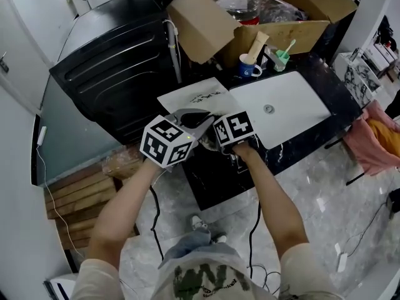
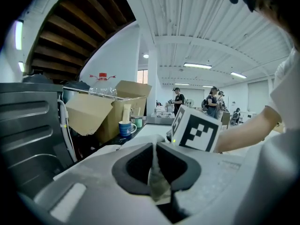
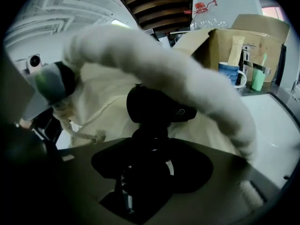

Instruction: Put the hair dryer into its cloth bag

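Observation:
My left gripper [image 1: 192,122] is shut on a thin fold of the cream cloth bag [image 2: 157,179], holding its edge up. In the right gripper view the bag's mouth [image 3: 187,78] arches over the black hair dryer [image 3: 154,109], whose head sits against the cloth inside [image 3: 108,107]. My right gripper [image 3: 149,165] is shut on the dryer's handle, its jaws wide around it. A knotted drawstring [image 3: 96,136] hangs at the bag's left. From the head view both grippers meet over the black counter [image 1: 219,174], and the right gripper [image 1: 212,137] is close beside the left.
A white sink [image 1: 281,108] lies right of the grippers. Behind it stand a blue mug [image 1: 250,67], a green cup [image 1: 282,58] and an open cardboard box [image 1: 250,17]. A black appliance [image 1: 119,61] fills the left. Cables trail on the floor.

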### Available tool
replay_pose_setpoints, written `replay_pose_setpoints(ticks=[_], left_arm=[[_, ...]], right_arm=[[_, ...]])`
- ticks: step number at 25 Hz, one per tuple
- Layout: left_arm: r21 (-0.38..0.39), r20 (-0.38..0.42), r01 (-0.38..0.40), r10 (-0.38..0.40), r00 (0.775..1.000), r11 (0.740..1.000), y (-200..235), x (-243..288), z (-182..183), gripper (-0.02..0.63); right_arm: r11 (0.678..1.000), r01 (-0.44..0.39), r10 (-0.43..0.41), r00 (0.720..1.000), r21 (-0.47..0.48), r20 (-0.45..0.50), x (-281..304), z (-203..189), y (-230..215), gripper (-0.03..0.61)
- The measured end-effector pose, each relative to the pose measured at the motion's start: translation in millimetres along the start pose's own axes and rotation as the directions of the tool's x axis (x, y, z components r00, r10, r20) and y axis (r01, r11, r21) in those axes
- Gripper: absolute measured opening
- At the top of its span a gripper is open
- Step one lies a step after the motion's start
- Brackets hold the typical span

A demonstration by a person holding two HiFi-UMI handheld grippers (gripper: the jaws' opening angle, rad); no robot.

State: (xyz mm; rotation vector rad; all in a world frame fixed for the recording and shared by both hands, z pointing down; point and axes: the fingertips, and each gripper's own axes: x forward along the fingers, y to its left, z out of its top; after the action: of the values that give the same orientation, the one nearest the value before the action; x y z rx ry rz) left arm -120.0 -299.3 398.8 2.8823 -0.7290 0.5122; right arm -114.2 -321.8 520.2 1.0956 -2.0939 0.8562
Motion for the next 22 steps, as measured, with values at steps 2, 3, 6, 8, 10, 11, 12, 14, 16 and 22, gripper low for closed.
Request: replay_pose_setpoints(ticks=[2,3,6,8,10,11,12,14,16,22], left_arm=[[-0.035,0.013,0.009,-0.009,1.0,0.999,0.1,-0.3,0.6,0.031],[-0.062,0.022,0.018,-0.017,1.0,0.998,0.2,-0.9,1.0,0.031],[-0.112,0.039,0.046,-0.042,0.998,0.993,-0.5,-2.9,1.4,0.031],[-0.114,0.038,0.051,-0.047,0.998,0.992,-0.7,-3.4,0.1,0.03],[-0.116,0.036,0.051,-0.047,0.998,0.992,0.5,-4.4,-1.3,0.031],[-0.116,0.034,0.05,-0.046,0.998,0.992,1.0,-5.0,-2.2,0.029],[-0.114,0.032,0.049,-0.046,0.998,0.992,1.2,-5.6,-3.1,0.031],[-0.105,0.027,0.05,-0.047,0.999,0.993,0.3,-6.7,-4.8,0.03],[-0.096,0.02,0.053,-0.052,0.998,0.994,-1.2,-7.5,-7.0,0.03],[-0.079,-0.006,0.065,-0.066,0.998,0.995,-3.6,-8.2,-16.2,0.029]], right_arm=[[1.0,-0.008,0.007,1.0,0.025,0.01,3.0,2.7,-2.5,0.256],[0.999,-0.018,0.018,1.0,0.047,0.019,4.3,4.6,-3.1,0.256],[0.99,-0.063,0.056,0.997,0.125,0.06,7.5,12.3,-4.4,0.258],[0.985,-0.074,0.062,0.995,0.159,0.077,9.6,15.8,-7.7,0.257],[0.982,-0.069,0.056,0.995,0.177,0.081,12.5,17.7,-11.4,0.257],[0.981,-0.066,0.051,0.995,0.185,0.083,13.9,18.5,-13.0,0.258],[0.979,-0.063,0.047,0.995,0.192,0.087,15.1,19.3,-14.6,0.257],[0.976,-0.057,0.036,0.994,0.211,0.101,16.6,21.2,-18.7,0.257],[0.97,-0.053,0.025,0.993,0.237,0.119,17.5,24.4,-23.6,0.256],[0.959,-0.049,0.011,0.991,0.279,0.136,20.4,33.1,-30.6,0.258]])
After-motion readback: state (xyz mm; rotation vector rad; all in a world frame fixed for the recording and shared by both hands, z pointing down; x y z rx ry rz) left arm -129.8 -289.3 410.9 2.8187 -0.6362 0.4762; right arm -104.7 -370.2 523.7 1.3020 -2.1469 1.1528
